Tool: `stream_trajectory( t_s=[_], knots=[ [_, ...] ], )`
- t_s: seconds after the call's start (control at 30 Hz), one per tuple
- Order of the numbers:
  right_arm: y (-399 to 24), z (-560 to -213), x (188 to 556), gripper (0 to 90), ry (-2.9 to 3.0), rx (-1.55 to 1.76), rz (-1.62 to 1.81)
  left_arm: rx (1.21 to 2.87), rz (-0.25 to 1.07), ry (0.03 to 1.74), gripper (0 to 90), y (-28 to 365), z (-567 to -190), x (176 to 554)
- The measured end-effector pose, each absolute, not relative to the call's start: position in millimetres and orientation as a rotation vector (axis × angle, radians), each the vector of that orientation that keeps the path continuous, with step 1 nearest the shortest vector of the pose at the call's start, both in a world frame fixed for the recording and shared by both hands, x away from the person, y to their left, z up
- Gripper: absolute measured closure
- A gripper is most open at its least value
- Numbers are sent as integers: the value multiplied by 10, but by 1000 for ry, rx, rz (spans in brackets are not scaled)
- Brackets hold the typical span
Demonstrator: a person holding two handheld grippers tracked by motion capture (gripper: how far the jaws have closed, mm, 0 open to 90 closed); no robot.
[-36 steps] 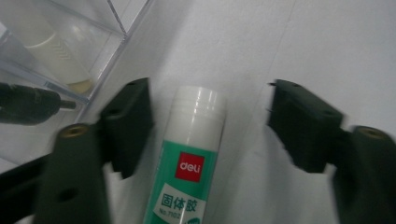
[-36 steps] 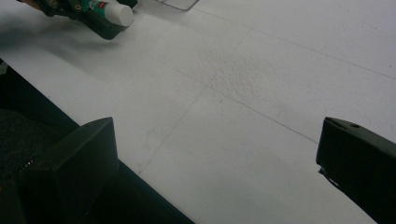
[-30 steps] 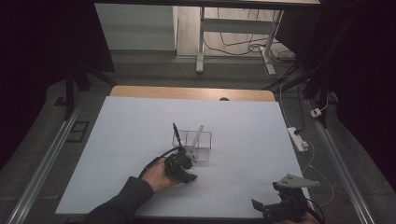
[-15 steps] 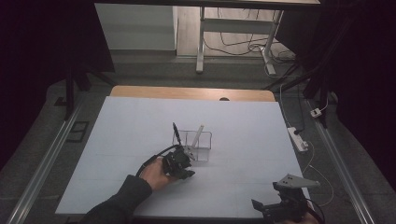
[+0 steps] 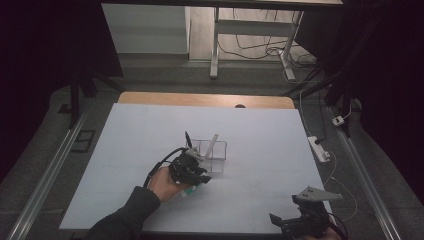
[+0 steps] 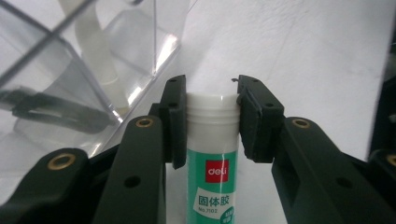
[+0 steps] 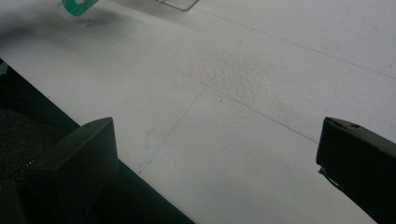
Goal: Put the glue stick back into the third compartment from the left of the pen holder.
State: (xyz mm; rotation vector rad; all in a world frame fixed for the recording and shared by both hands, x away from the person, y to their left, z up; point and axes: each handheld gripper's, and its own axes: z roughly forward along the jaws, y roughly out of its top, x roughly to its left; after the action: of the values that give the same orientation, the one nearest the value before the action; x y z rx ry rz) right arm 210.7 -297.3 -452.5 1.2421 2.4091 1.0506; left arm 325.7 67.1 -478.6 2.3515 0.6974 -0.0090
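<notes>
step: left tool clenched on glue stick, lifting off tabletop | right tool released, idle | next: drop into clear box at 1 o'clock

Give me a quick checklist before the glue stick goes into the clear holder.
1. Left gripper shut on the glue stick: ok, both jaws press its white cap; they have just been closing.
2. Stick straight between the jaws: ok.
3. Clear holder upright beside the left gripper: ok.
4. Room in the holder: cannot tell; a white strip and a dark pen already stand in it.
5. Right gripper out of the way: ok, open at the table's near edge.
</notes>
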Motion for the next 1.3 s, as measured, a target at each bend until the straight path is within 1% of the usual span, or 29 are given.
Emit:
stream_trajectory(
  t_s=[0.37,0.87,1.3],
  knots=[
    [-2972,-4525,2108,0,2409,1243,1049,2298,44,676,650,677,-4608,3202],
    [-2973,-4526,2110,0,2408,1243,1050,2178,96,688,649,727,-4319,3219],
    [-2977,-4526,2110,0,2409,1244,1053,2132,156,667,648,590,-4074,3341]
  ],
)
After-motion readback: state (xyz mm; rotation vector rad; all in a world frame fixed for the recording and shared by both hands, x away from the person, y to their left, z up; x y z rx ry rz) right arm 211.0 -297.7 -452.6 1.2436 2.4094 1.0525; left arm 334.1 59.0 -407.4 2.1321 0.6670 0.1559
